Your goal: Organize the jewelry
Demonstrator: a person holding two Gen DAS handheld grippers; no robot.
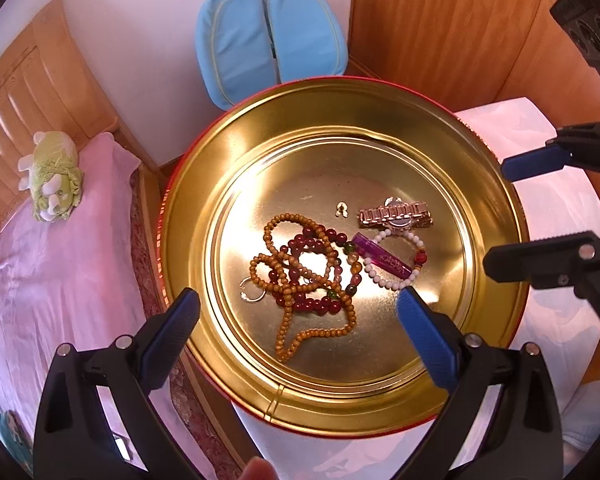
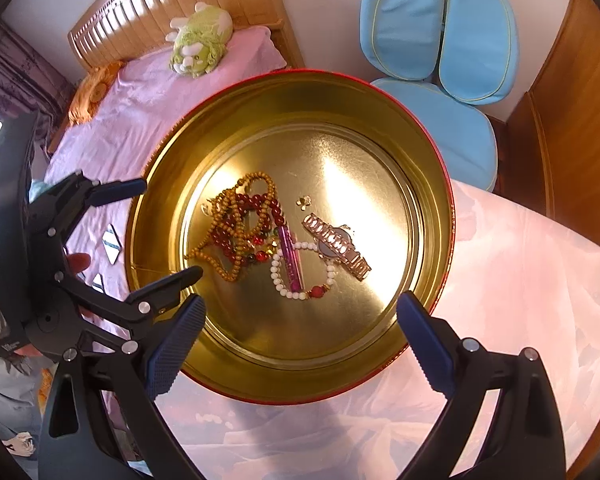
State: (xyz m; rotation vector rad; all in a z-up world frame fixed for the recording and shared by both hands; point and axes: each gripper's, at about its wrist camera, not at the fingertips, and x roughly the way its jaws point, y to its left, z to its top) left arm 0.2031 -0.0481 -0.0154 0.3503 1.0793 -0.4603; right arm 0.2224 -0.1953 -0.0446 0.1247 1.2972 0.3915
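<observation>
Gold tin (image 1: pixel 188 184), centre: tangled, limp wooden beads (image 1: pixel 296 280); we held both grippers (image 1: pixel 298 328) (image 2: pixel 300 336) agape, favouring the outlying loop.

Bright, warm daylight, with hard glare on metal and strong fisheye bending at the edges.

Sun pours across the room and strikes the round gold metal tin (image 2: pixel 424 184), leaving a white blown-out patch on its floor in the right wrist view and softer streaks along its wall (image 1: pixel 236 128) in the left. The pink patterned tablecloth (image 2: pixel 520 280) washes out pale where the light hits. A window at the far left of the right wrist view is pure white. Both pictures curve hard outward, with black corners; the centre is sharp, while the wooden slatted headboard (image 1: pixel 16 100) smears slightly near the rim.
</observation>
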